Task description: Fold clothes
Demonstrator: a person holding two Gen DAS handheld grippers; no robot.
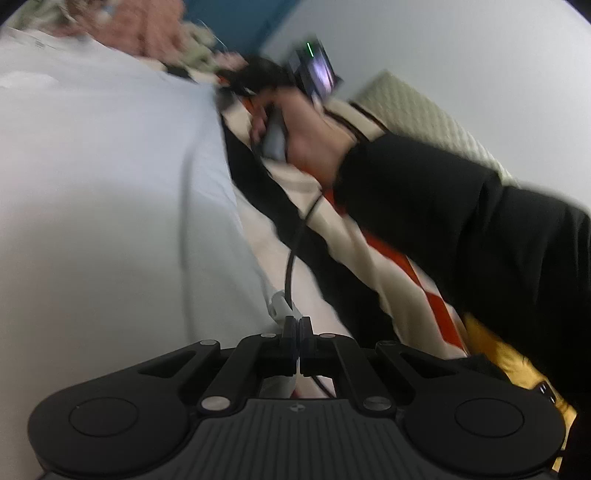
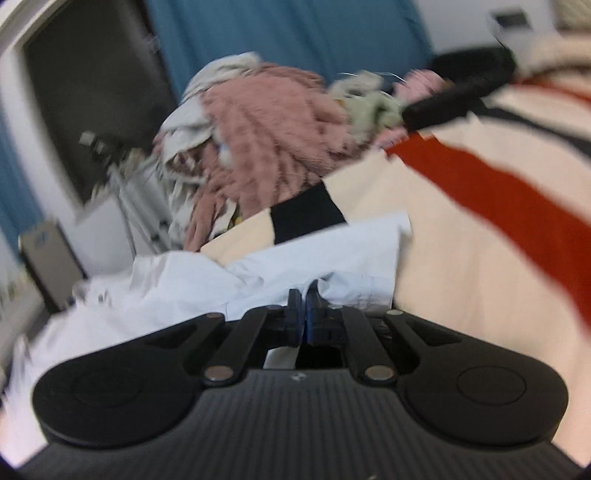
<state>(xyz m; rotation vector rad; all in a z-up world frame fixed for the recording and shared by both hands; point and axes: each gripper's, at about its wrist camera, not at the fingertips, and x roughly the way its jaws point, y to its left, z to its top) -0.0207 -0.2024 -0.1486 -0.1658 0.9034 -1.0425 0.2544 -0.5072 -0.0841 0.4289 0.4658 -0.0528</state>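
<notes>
Both pairs of jaws are together. On my left gripper (image 1: 297,325) they are pinched on a corner or hem of the pale blue shirt (image 1: 110,184), a small white fold poking out just beyond the tips. On my right gripper (image 2: 303,306) they are closed at the shirt's rumpled edge (image 2: 317,254); blur hides the exact contact, but I think cloth is caught between them.

From the left wrist the shirt lies spread broad and fairly flat. From the right wrist it is bunched near the fingers, one flap lying over the cream bedspread (image 2: 461,258) with its red and black stripes. So I judge the step in hand to be taking hold of two points of the shirt, ready to draw a fold across.

Next I need to lift both ends together, keep the edge taut between them and lay it squarely, without dragging the bedspread along.

Farther off, a heap of pink and grey clothes (image 2: 266,129) waits near the blue curtain (image 2: 277,33). From the left wrist I also see my right hand (image 1: 310,133) in its black sleeve (image 1: 461,221), with a cable (image 1: 291,258) trailing close to my left gripper; I must keep it clear.
</notes>
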